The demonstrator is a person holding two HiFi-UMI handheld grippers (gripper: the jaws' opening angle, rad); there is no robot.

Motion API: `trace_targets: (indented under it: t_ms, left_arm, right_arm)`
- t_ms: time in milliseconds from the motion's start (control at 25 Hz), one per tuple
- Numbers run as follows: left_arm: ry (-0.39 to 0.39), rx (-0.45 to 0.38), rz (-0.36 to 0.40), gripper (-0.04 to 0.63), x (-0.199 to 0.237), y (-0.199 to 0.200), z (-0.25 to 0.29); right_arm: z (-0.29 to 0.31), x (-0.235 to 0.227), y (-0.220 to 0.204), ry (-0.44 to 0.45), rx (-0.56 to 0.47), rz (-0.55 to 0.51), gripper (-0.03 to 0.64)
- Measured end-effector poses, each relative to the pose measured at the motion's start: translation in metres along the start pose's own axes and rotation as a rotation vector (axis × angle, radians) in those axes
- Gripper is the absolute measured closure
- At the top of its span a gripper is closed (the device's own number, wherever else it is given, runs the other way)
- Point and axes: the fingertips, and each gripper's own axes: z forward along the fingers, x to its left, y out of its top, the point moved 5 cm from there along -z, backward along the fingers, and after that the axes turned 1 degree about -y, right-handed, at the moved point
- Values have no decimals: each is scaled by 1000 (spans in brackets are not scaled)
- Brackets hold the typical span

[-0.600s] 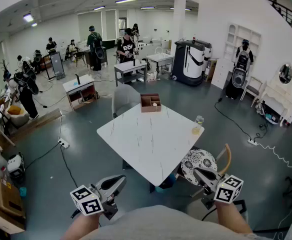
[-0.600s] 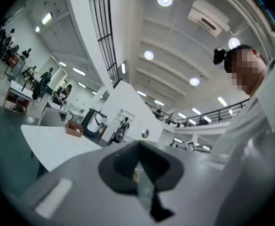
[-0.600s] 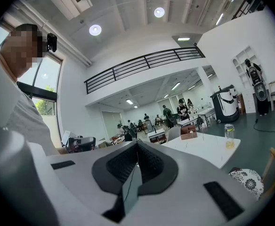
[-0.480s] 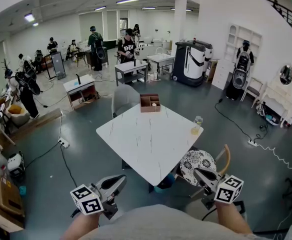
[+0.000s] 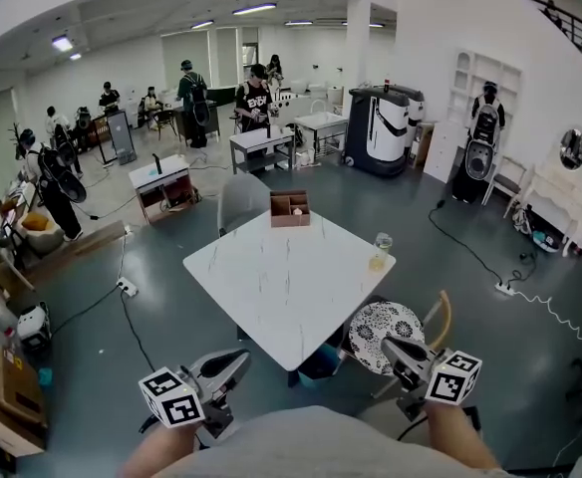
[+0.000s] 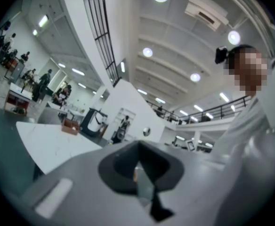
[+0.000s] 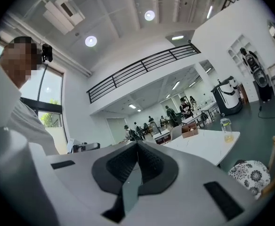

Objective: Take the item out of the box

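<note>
In the head view, both grippers hang low at the near edge, well apart from the white worktop (image 5: 281, 287). The left gripper (image 5: 239, 358) and the right gripper (image 5: 391, 346) both point toward it. The brown box (image 5: 290, 208) stands at the worktop's far corner. A small pale item (image 5: 298, 210) shows in one of its compartments, too small to identify. A glass (image 5: 379, 252) of yellowish liquid stands at the right corner, and a chair with a patterned cushion (image 5: 386, 325) sits just beside the near right edge.

In the left gripper view, the fingers are pressed together with nothing between them. The box appears far off, at the left.

In the right gripper view, the fingers are likewise closed on nothing. Box and glass lie well ahead.

Several things could go wrong from here. The box sits right at the far corner, so a push from closed or poorly aimed fingers may slide it off. The fingers must part before they enter the narrow compartment, or they will strike its walls. A right-hand reach passes near the glass and could tip it. The chair may also block the approach.
</note>
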Motion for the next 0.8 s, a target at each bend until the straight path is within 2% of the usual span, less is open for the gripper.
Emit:
trace_targets:
  t_ms: [160,480,800]
  left_arm:
    - [28,14,-2,598,-12,-10,16]
    - [83,21,8,598,-16,-18,39]
    - [143,26,33,598,22,-3,44]
  right_arm:
    - [-12,-15,-1,14,-6,14,609]
    - [-12,-34,5,52,18,-28,609]
    - [29,-60,16,36,41,-77,609]
